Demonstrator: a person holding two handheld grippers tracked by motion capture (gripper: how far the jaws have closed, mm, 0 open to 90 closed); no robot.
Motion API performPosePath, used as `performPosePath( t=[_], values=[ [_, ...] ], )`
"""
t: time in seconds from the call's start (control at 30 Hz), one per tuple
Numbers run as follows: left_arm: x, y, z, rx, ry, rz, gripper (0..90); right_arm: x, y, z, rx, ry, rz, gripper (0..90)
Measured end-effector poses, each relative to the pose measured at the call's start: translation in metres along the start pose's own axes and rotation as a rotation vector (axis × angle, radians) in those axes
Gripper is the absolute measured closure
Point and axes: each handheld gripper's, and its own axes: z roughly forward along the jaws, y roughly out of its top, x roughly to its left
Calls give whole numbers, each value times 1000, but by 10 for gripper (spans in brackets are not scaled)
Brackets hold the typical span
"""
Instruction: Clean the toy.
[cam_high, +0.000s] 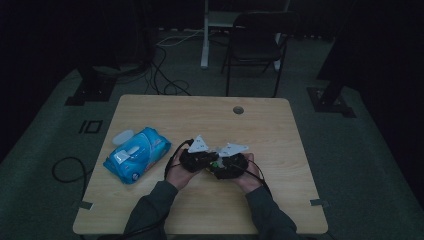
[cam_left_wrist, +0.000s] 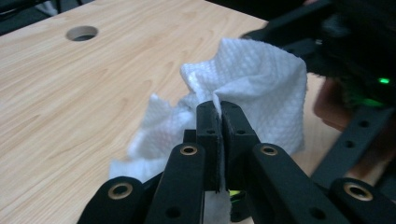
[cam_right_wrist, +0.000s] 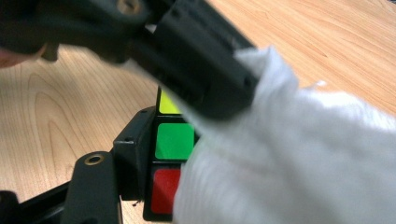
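Observation:
Over the middle of the table, a person's two hands hold my grippers tip to tip. The left gripper (cam_high: 210, 160) (cam_left_wrist: 219, 109) is shut on a crumpled white wipe (cam_left_wrist: 261, 88). In the right gripper view, that wipe (cam_right_wrist: 299, 158) and the left gripper's black jaws (cam_right_wrist: 243, 79) press against a colour cube (cam_right_wrist: 173, 140) showing yellow, green and red squares. My right gripper (cam_high: 222, 166) (cam_right_wrist: 187, 135) is shut on the cube. One of its fingers (cam_right_wrist: 133, 154) lies along the cube's left side; the other is hidden behind the wipe.
A blue pack of wet wipes (cam_high: 136, 154) lies on the wooden table (cam_high: 280, 135) to the left of the hands, a pale lid (cam_high: 123, 136) beside it. A cable hole (cam_high: 238, 110) (cam_left_wrist: 82, 33) sits near the far edge. A chair (cam_high: 257, 40) and floor cables stand beyond.

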Motion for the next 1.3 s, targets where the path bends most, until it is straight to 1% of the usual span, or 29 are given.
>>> performPosePath(
  t=[0.13,0.2,0.27,0.43,0.6,0.9,1.03,1.3],
  values=[
    [9,-2,-4,-13,37,-38,879,0,0,0,1,0,3,339],
    [13,-3,-5,-8,49,-52,879,-1,0,-1,-5,0,4,339],
    [16,-5,-7,-4,47,-58,878,-1,1,-3,-10,-1,5,339],
    [15,-5,-7,-15,33,-66,878,-2,0,-3,-15,-4,3,339],
    [16,-6,-5,-3,15,-68,876,-1,0,-3,-12,-6,-2,339],
    [20,-10,-2,6,8,-85,873,-1,0,-4,-15,-6,1,339],
    [21,-13,1,9,2,-100,872,-1,1,-5,-19,-7,-2,339],
    [22,-17,4,28,-2,-105,873,-1,1,-6,-21,-7,-2,339]
  ],
)
